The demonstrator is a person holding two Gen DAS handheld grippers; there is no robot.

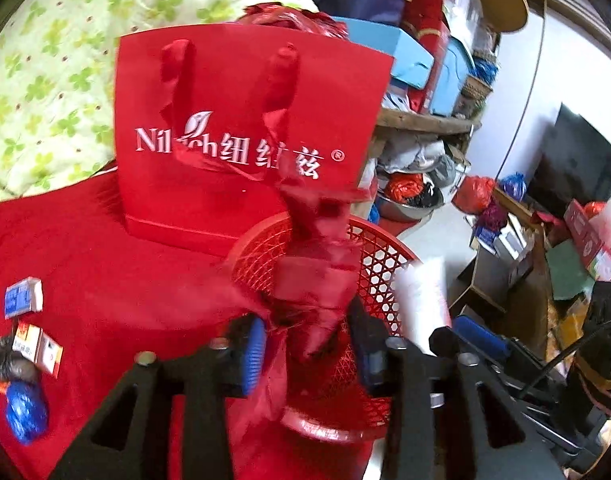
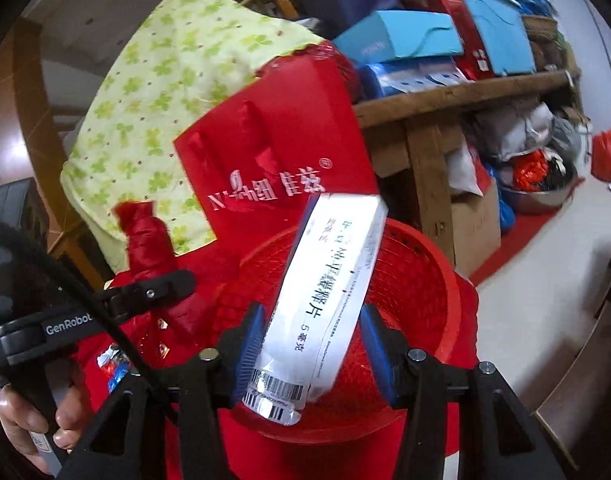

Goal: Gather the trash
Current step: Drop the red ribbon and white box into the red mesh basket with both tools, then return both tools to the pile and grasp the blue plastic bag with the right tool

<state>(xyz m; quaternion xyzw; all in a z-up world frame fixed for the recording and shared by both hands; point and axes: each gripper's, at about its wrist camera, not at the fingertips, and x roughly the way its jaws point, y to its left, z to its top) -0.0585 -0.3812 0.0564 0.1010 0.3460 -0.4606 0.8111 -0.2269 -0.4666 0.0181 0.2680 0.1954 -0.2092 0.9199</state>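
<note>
Red crumpled wrapper point(image 1: 313, 280), lower centre of frame, between my left gripper point(image 1: 309, 354) pads, jaws apart, above red mesh basket point(image 1: 385, 256). Light, limp; pinch mid-fold. Right gripper point(image 2: 311, 354) apart around white medicine carton point(image 2: 329, 280): stiff, light, over basket.

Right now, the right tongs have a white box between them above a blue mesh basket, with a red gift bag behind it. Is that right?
Not quite. The mesh basket is red, not blue, as the right wrist view shows. The rest stands: the white box is between the right tongs above the basket, with the red gift bag behind it.
</note>
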